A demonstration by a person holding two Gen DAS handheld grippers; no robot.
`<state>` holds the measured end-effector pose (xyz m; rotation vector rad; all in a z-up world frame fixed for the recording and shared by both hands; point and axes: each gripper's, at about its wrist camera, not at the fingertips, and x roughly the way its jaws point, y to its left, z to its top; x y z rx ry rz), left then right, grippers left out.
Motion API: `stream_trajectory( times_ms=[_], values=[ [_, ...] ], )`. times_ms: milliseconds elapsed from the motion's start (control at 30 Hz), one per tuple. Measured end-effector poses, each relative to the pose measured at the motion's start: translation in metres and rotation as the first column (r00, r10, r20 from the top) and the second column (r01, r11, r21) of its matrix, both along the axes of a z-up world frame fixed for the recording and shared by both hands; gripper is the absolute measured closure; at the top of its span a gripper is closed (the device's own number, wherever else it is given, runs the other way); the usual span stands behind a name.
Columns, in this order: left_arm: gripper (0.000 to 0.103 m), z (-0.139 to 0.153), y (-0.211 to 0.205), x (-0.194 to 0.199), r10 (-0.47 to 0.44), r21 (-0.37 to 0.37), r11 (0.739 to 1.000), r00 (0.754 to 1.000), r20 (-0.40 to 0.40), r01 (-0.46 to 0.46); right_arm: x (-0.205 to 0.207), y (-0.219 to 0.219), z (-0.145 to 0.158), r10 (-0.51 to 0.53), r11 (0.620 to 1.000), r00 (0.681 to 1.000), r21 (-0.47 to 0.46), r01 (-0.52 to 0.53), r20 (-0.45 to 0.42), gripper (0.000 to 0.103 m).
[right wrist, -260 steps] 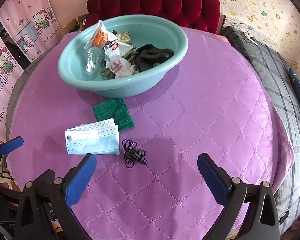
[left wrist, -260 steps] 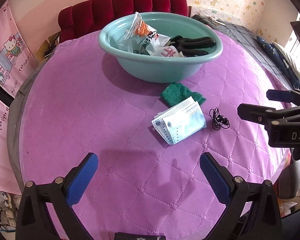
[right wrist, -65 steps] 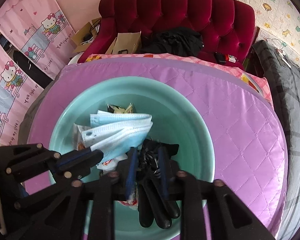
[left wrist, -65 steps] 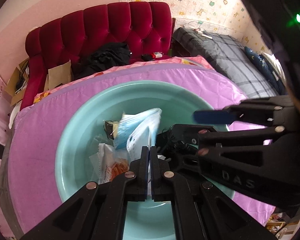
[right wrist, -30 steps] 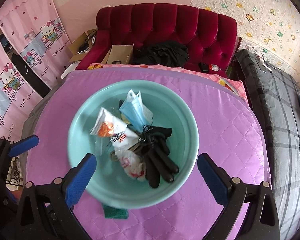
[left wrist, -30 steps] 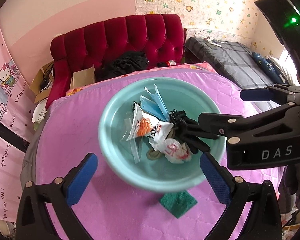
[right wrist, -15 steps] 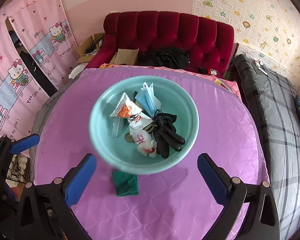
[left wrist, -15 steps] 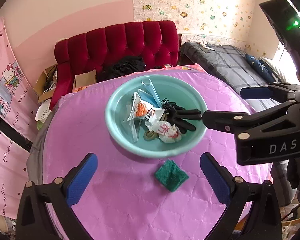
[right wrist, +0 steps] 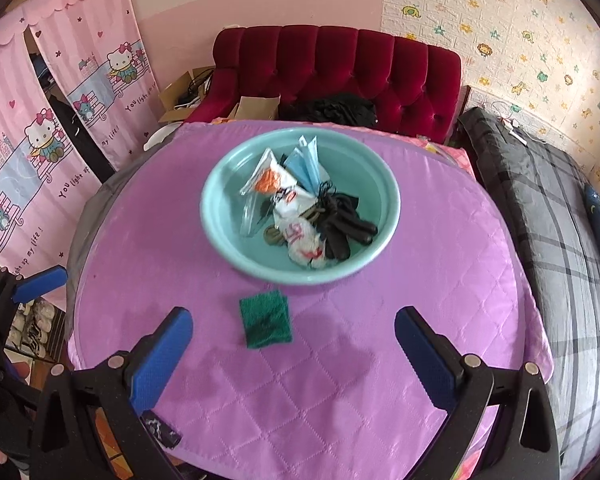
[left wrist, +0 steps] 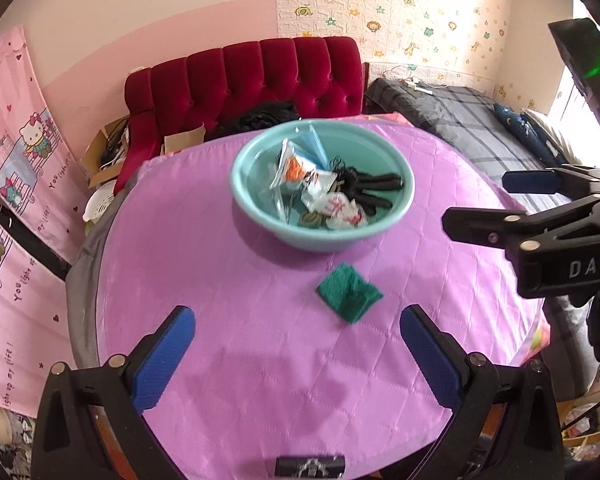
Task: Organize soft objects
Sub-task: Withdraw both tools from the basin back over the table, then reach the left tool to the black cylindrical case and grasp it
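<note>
A teal basin [left wrist: 404, 204] [right wrist: 384, 184] stands on the purple quilted table [left wrist: 204, 264] [right wrist: 440, 280]. In it lie blue face masks [left wrist: 314, 146] [right wrist: 306, 164], snack packets [left wrist: 292, 166] [right wrist: 270, 178], black gloves [left wrist: 374, 188] [right wrist: 348, 228] and a black earphone cord [right wrist: 324, 192]. A green cloth [left wrist: 349, 293] [right wrist: 265, 318] lies on the table in front of the basin. My left gripper [left wrist: 296, 354] is open and empty, held high above the table's near edge. My right gripper [right wrist: 292, 354] is open and empty too; it also shows at the right of the left wrist view [left wrist: 512, 200].
A red tufted sofa [left wrist: 244, 80] [right wrist: 340, 68] with dark clothes and cardboard boxes stands behind the table. A bed with a grey checked cover [right wrist: 560, 208] is on the right. Pink Hello Kitty curtains [right wrist: 60, 92] hang on the left.
Both grippers let the masks and earphones go into the basin, opened, and have pulled back and up. The basin now looks smaller and farther away.
</note>
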<state>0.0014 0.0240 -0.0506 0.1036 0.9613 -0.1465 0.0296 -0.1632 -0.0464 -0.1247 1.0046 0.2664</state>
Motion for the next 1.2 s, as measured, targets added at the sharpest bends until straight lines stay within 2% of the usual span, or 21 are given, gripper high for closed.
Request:
stream_trajectory(
  times_ms=[633, 867, 1100, 1200],
  values=[
    [0.0, -0.054, 0.022, -0.061, 0.044, -0.006, 0.999, 0.996, -0.076, -0.045, -0.058, -0.003, -0.05, -0.005, 1.0, 1.0, 0.011, 0.005, -0.011, 0.0],
    [0.0, -0.063, 0.021, -0.063, 0.039, -0.007, 0.999, 0.994, -0.104, -0.039, -0.059, -0.003, -0.07, -0.002, 1.0, 0.998, 0.001, 0.002, -0.056, 0.0],
    [0.0, -0.068, 0.023, -0.062, 0.02, -0.004, 1.0, 0.99, -0.138, -0.021, -0.056, 0.001, -0.076, 0.015, 1.0, 0.997, -0.002, -0.016, -0.077, 0.0],
    [0.0, -0.073, 0.026, -0.064, 0.004, 0.021, 1.0, 0.987, -0.161, -0.001, -0.056, 0.001, -0.078, 0.018, 1.0, 0.996, -0.003, -0.019, -0.084, 0.0]
  ],
)
